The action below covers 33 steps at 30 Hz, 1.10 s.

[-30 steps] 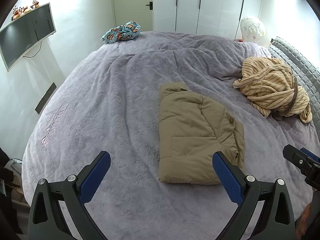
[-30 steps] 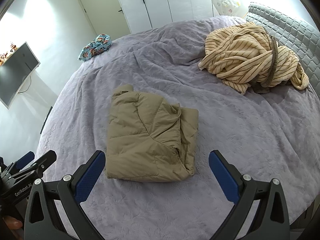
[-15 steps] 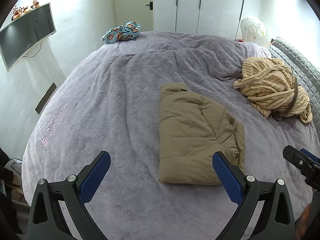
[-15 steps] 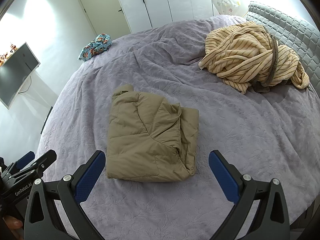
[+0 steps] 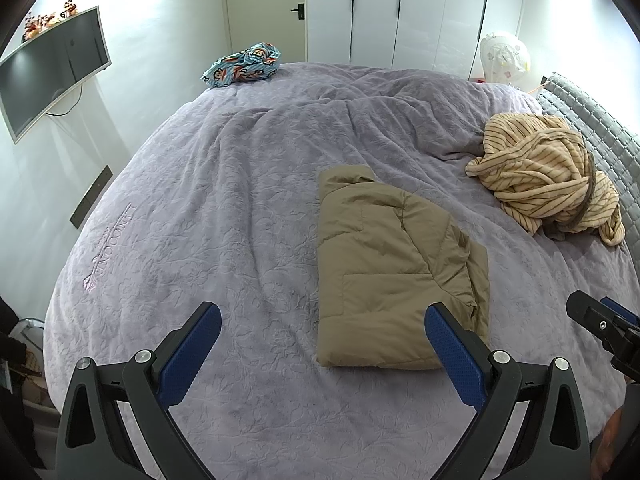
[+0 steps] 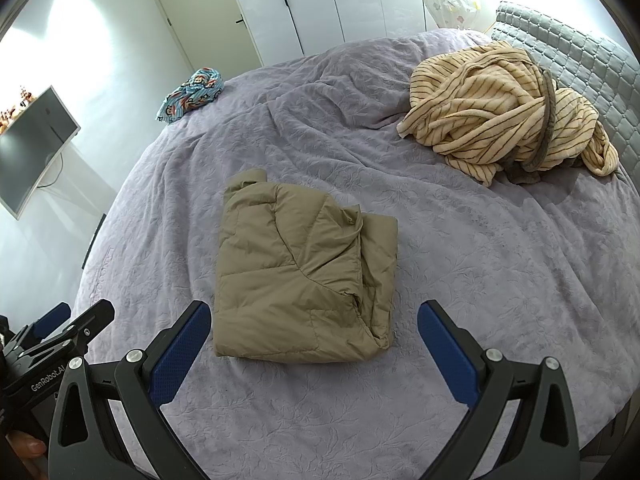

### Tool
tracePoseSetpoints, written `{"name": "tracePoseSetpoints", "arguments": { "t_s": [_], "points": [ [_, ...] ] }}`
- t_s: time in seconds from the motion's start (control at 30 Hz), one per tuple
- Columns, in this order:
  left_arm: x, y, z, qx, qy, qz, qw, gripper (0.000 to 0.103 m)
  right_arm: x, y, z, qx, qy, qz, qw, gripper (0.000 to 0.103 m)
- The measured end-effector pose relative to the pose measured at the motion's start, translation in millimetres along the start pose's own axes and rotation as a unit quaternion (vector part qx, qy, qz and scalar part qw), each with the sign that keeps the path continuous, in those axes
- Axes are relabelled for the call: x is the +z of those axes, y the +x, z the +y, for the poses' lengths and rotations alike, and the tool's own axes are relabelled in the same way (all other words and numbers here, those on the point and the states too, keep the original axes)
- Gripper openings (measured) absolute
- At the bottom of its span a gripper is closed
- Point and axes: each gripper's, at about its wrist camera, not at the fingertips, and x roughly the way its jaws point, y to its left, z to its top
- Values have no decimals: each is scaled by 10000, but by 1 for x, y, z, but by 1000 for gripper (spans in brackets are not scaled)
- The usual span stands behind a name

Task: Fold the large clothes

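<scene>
Left gripper [image 5: 322, 342]: held above the near edge of the bed, blue pads spread wide, nothing between them.
Right gripper [image 6: 314, 340]: likewise wide apart and empty, hovering just short of the jacket's near edge.
Risk, near edge: the padded jacket [image 6: 300, 280] is puffy and slick-looking; a pinch that takes only the top layer would likely peel the fold open instead of lifting the bundle whole.
Risk, right side: the loose layers bunched along the jacket's right edge look ready to spring apart if dragged across the bedspread [image 6: 460, 300], whose plush surface may catch the fabric.
Risk, grippers: both sit close side by side near the bed's edge; reaching for the same corner could make them knock together.
Jacket, position: lying in the middle of the bed, nearer the front edge, well apart from the other garments.
Jacket, look: tan, quilted, folded into a rough rectangle; left edge straight, right edge rumpled with a flap tucked in, collar end pointing away.
Striped robe [image 6: 508, 108]: cream with dark stripes, heaped unfolded near the grey headboard [image 6: 580, 68]; probably the next large piece, and its belt could tangle when lifted.
Patterned cloth [image 5: 244, 65]: crumpled at the far corner of the bed.
</scene>
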Motion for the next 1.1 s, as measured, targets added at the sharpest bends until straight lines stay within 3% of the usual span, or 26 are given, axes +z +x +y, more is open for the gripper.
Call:
{"name": "tracePoseSetpoints", "arguments": {
  "t_s": [1.1],
  "points": [
    [6, 8, 0, 30, 47, -85, 9999, 102, -5, 0, 7, 5, 0, 47, 10000, 103]
  ]
}}
